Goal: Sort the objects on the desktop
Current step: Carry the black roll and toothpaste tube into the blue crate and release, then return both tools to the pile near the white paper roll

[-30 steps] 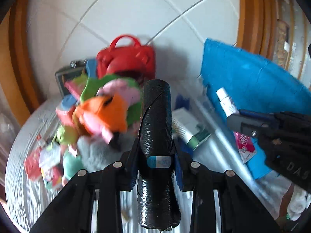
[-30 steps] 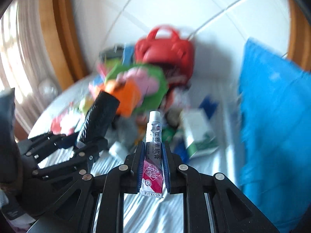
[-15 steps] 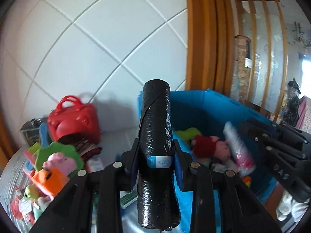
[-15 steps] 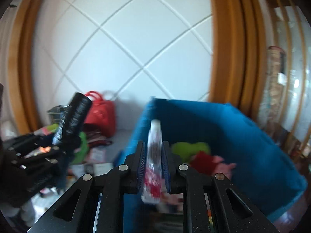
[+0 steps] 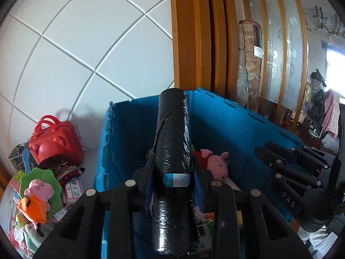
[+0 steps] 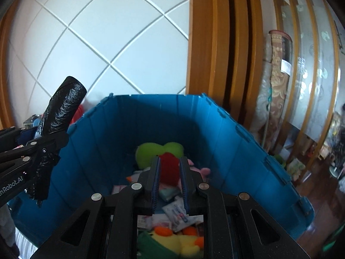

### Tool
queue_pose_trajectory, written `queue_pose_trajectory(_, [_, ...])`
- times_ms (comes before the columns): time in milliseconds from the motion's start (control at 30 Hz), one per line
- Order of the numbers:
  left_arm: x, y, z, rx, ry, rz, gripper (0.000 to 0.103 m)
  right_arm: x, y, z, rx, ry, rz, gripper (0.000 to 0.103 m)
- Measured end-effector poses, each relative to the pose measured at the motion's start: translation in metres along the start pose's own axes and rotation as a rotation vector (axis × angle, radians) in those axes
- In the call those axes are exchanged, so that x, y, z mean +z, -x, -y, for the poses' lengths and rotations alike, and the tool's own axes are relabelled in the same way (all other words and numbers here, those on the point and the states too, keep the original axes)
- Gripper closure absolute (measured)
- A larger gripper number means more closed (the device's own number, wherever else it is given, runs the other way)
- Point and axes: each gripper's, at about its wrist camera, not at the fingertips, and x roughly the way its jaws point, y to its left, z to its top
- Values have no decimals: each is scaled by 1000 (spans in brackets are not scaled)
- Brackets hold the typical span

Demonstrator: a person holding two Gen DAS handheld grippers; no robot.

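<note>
Several things remain unsorted at the far left of the left wrist view: a red case (image 5: pixel 55 142), a pig plush in an orange vest (image 5: pixel 37 196) lying on a green cushion (image 5: pixel 51 181), and some small packets (image 5: pixel 73 188), all crowded on the desk (image 5: pixel 89 161) just beside the blue crate (image 5: pixel 237 112). Judged from this pile, you have a good share of the sorting left.

Centre: your left gripper (image 5: pixel 172 161) holds the black roll (image 5: pixel 172 133) lengthwise, its jaws clamped on the roll's lower half near the pale label. The roll hangs over the crate's open top, not yet inside and not yet let go. Releasing it appears to be the step in hand.

Inside the crate, part of the job is done. A pink pig plush (image 5: pixel 216 165) lies against the far wall; the right wrist view adds a green plush (image 6: pixel 159 149), a white tube (image 6: pixel 177 212), flat packets and a yellow plush (image 6: pixel 172 243) on the floor of the crate.

Right: your right gripper (image 6: pixel 169 166) also points down into the crate. Its jaws stand at a narrow gap with nothing between them; the red shape seen through the gap belongs to a toy lying below. That hand looks free to go back to the desk for the next thing.
</note>
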Motion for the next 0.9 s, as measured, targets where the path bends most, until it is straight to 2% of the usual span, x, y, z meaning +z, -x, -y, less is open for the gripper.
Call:
queue_pose_trajectory(100, [-3,-7,11,24,-16,-20,72,-8,0,15,8,-16,-5,78])
queue_pose_trajectory(167, [-3,-6,15,34,-16,-11,72,-10,0,23,7,-21,-2,62])
queue_pose_trajectory(200, [-3,-5,15,44,-18,-2,70,-10,0,26,6,-21,0,44])
queue_pose_trajectory(233, [-4,-5,14,52,-18,3,59,-10,3,28,0,-21,8,28])
queue_pose_trajectory(267, [-5,-3,15,58,-16,11,42,-10,4,28,-3,-20,18,23])
queue_pose_trajectory(333, [-6,1,16,68,-12,29,22,-8,9,32,-4,-19,37,15])
queue_pose_trajectory(367, [-7,4,15,70,-13,46,22,-8,11,32,-1,-18,44,11])
queue_pose_trajectory(400, [-8,6,16,72,-14,53,22,-7,14,33,-3,-20,55,1])
queue_pose_trajectory(467, [-9,10,13,71,-9,60,22,-6,18,34,-13,-18,78,0])
queue_pose_trajectory(633, [-16,22,2,93,26,81,22,-3,37,29,23,-35,158,0])
queue_pose_trajectory(833, [-30,47,-30,178,104,127,22,0,68,20,62,-106,344,0])
queue_pose_trajectory(900, [-36,54,-46,214,136,132,22,2,70,14,89,-131,374,0])
